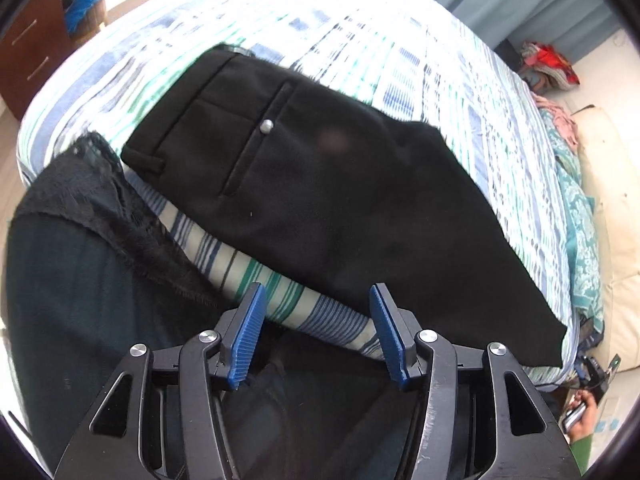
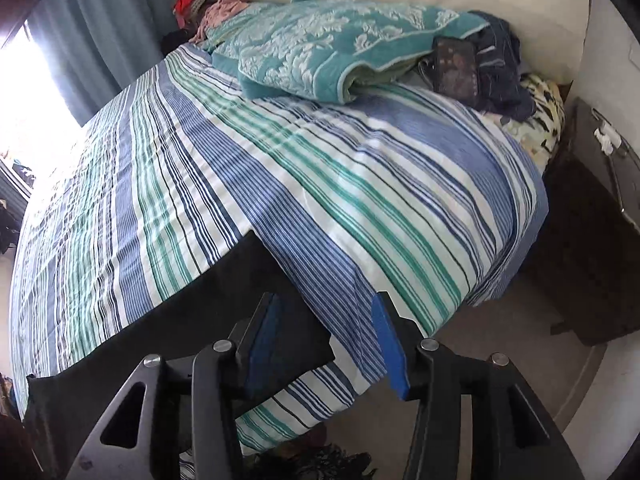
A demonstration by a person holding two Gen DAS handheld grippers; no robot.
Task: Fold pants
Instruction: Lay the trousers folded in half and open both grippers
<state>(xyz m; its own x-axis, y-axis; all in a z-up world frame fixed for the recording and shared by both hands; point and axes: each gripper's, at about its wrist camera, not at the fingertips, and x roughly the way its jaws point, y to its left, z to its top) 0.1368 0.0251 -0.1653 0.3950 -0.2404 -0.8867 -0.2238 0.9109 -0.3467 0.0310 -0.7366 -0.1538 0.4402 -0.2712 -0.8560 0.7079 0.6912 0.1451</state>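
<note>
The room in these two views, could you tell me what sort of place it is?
Most likely a home bedroom: black pants lie on a bed with a striped cover, a teal blanket sits near the headboard, and a wooden dresser stands beside it.

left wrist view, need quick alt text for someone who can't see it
Black pants lie folded on a striped bedsheet, back pocket and silver button facing up. The open left gripper hovers at the bed's near edge, holding nothing.

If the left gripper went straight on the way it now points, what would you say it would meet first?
Most likely the near edge of the bed, with its striped sheet showing right between the open fingers of the left gripper. Just beyond lie the black pants. Depth is hard to judge through the fisheye.
</note>
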